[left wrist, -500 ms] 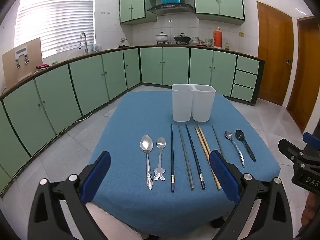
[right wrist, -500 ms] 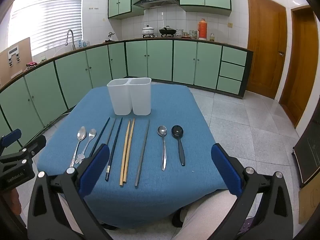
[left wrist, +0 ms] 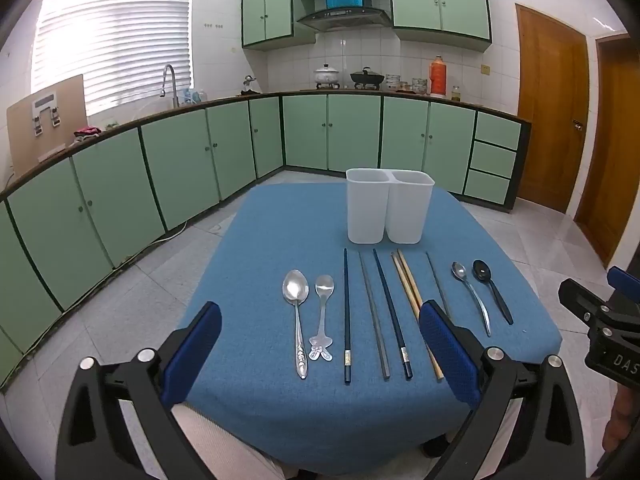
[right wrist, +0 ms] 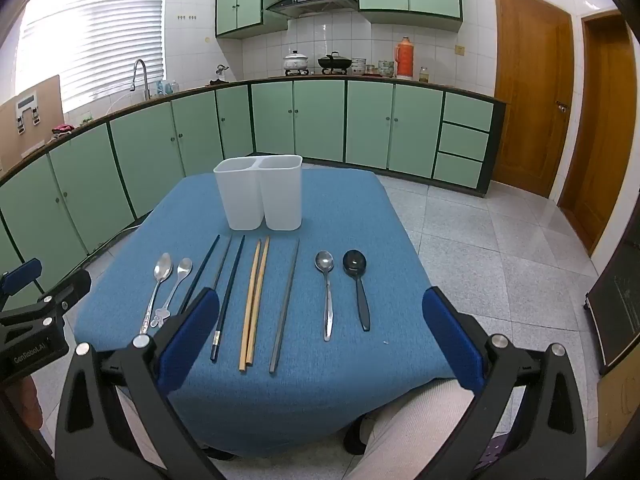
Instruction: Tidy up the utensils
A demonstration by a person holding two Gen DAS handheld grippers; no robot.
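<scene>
A white two-compartment holder [left wrist: 389, 210] [right wrist: 260, 194] stands empty at the far side of the blue-clothed table [left wrist: 260, 248] [right wrist: 352, 208]. In front of it lie a row of utensils: two silver spoons [left wrist: 296, 308] [right wrist: 160, 280] at the left, dark, grey and wooden chopsticks [left wrist: 408, 292] [right wrist: 256, 292] in the middle, a silver spoon [right wrist: 326, 292] and a black spoon [left wrist: 490, 288] [right wrist: 356, 280] at the right. My left gripper [left wrist: 320, 348] and right gripper [right wrist: 320, 336] are both open and empty, held above the table's near edge.
Green kitchen cabinets [left wrist: 200, 152] run along the left and back walls, with a sink, pots and a red flask on the counter. Wooden doors [right wrist: 532, 92] stand at the right. Tiled floor surrounds the table. The person's legs [right wrist: 420, 424] are under the near edge.
Both grippers have edged slightly forward toward the table. No utensil has moved.
</scene>
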